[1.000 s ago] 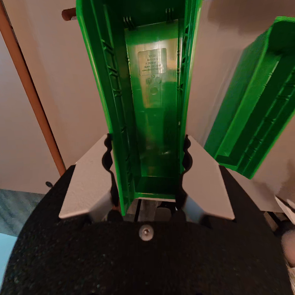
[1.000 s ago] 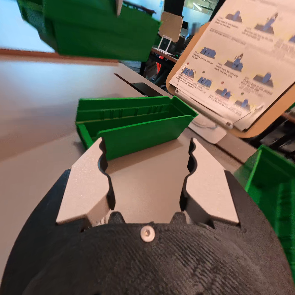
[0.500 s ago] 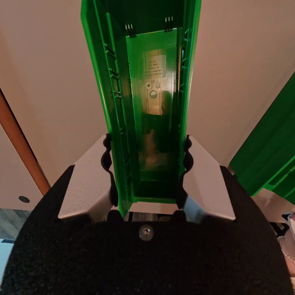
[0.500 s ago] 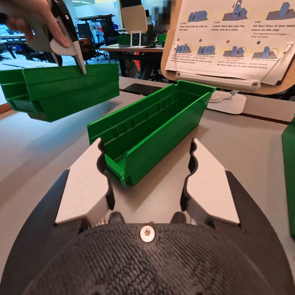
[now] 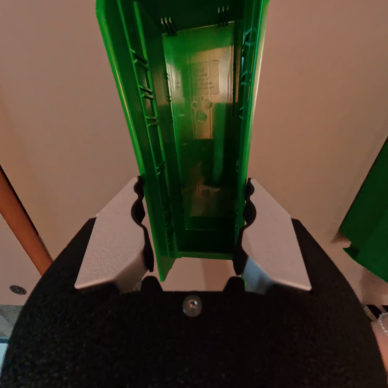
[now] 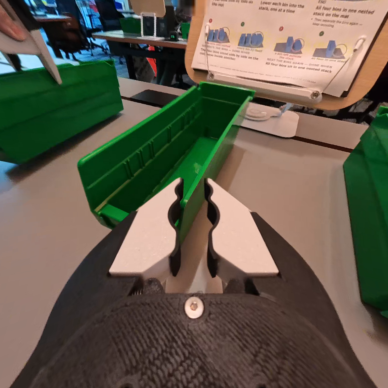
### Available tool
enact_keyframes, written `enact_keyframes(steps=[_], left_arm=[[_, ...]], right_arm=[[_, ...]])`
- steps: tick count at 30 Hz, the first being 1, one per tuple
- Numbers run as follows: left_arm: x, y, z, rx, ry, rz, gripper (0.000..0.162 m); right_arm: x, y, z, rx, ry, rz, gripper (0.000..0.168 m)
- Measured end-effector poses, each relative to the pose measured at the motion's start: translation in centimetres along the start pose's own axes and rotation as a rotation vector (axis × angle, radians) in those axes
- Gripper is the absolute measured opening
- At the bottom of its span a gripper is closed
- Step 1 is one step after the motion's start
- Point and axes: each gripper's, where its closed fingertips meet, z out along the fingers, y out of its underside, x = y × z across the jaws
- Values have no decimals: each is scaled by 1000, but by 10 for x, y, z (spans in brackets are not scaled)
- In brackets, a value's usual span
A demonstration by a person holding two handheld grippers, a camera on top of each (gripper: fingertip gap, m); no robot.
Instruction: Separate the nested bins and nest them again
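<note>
- Right gripper (image 6: 193, 212): wide open and clear of everything half a second back, now narrowed around the near right wall of the long green plastic bin (image 6: 168, 151) resting on the grey tabletop (image 6: 283, 189). One finger is placed inside the wall, one outside; a small gap is seen on the outer side, so full clamping cannot be confirmed.
- Left gripper (image 5: 194, 216): unchanged, clamped across both side walls of a second green open-topped bin (image 5: 199, 126), which extends straight ahead of the fingers.
- In the right wrist view that held bin (image 6: 58, 109) is seen lower than before, apparently near the tabletop, left of the right gripper.
- Judgement: two bins separated; the second pickup is starting, likely for re-nesting.
- More green plastic (image 6: 369, 210) is cut off at the right edge; the bin count cannot be told.
- Held bin's far end is out of frame; contact with the tabletop is blurred.
</note>
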Motion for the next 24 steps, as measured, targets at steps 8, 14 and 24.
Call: enact_keyframes(steps=[8, 14, 24], left_arm=[[0, -3, 5, 33, 13, 19, 96], [-6, -7, 6, 74, 1, 18, 94], [-9, -9, 9, 97, -77, 70, 99]], right_arm=[[31, 15, 6, -91, 46, -38, 3], [58, 22, -15, -71, 134, 84, 3], [64, 24, -20, -45, 173, 134, 3]])
